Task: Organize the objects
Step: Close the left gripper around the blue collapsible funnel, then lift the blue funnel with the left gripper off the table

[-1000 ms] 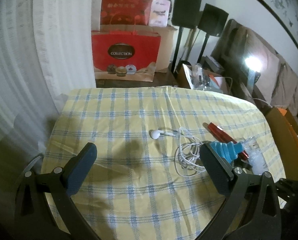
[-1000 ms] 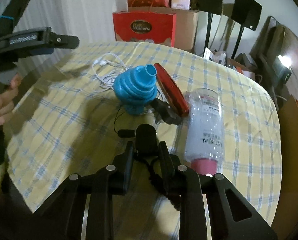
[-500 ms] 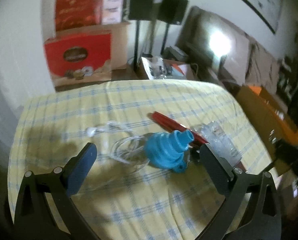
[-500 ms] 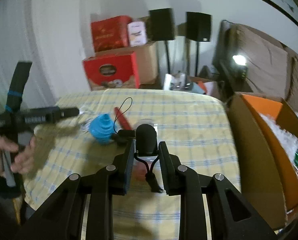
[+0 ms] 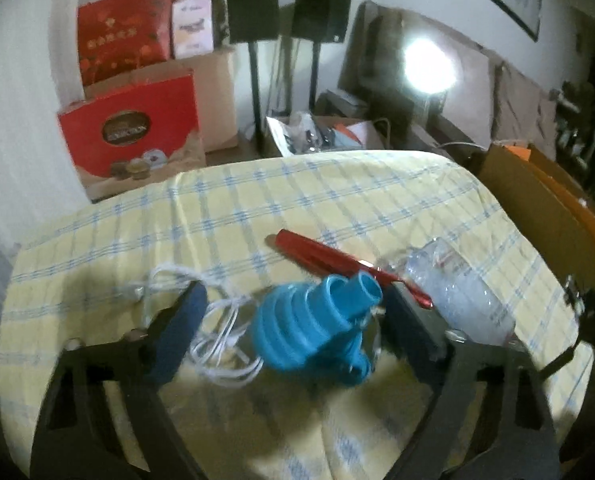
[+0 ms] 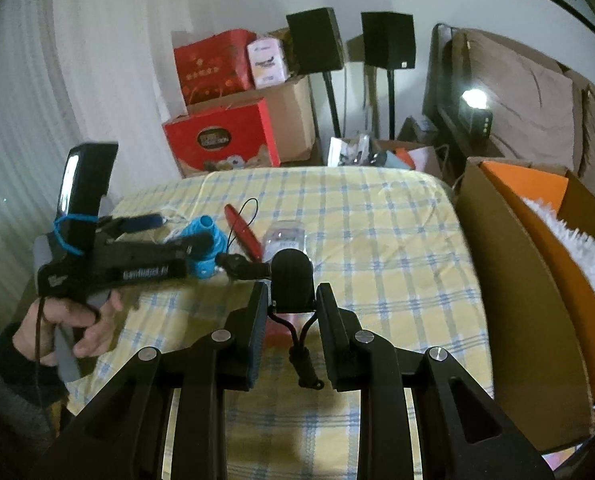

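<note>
Left gripper (image 5: 293,312) has been brought over the blue ribbed collapsible funnel (image 5: 313,328) mid-tabletop; jaws just narrowed, funnel between them, not yet pinched. Right gripper (image 6: 291,304) is clamped on a small black corded device (image 6: 291,276), lifted clear. Funnel pickup judged imminent.

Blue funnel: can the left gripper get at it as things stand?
Probably yes. The blue funnel already lies between the left gripper pads, which have just been closing; only the white earphone cable crowds one side.
</note>
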`<action>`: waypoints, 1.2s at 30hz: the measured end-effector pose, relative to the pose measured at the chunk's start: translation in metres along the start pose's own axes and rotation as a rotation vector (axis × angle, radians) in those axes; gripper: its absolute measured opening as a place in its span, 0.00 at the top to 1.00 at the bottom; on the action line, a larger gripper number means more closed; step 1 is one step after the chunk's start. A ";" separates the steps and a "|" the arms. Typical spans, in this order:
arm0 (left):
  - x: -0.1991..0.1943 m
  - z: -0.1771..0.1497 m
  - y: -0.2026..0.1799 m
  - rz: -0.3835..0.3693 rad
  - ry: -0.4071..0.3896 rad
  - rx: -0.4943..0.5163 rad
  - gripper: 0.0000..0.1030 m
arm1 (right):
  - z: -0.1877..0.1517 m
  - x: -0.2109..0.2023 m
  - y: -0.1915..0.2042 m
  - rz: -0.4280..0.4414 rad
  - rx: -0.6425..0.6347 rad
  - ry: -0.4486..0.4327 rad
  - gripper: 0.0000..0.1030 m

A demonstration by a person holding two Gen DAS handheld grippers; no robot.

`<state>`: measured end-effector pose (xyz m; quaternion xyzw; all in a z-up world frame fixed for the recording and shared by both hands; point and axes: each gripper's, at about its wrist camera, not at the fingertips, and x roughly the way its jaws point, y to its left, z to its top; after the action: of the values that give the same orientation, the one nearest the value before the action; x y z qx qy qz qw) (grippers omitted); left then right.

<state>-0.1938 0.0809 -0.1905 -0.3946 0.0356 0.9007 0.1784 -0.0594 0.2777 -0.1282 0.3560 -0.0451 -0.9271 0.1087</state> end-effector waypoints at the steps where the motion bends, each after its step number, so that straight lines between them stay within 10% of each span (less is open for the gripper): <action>1: 0.005 0.002 0.000 -0.014 0.022 0.000 0.32 | 0.000 0.002 0.000 0.003 0.009 0.002 0.77; 12: 0.009 -0.007 -0.003 -0.038 0.076 -0.010 0.49 | -0.001 -0.012 0.006 0.037 0.020 -0.041 0.77; 36: -0.092 0.008 0.044 -0.075 -0.072 -0.209 0.54 | 0.002 -0.036 0.009 0.045 0.025 -0.094 0.77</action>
<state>-0.1574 0.0148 -0.1222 -0.3793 -0.0795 0.9058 0.1710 -0.0335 0.2774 -0.1020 0.3121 -0.0696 -0.9395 0.1229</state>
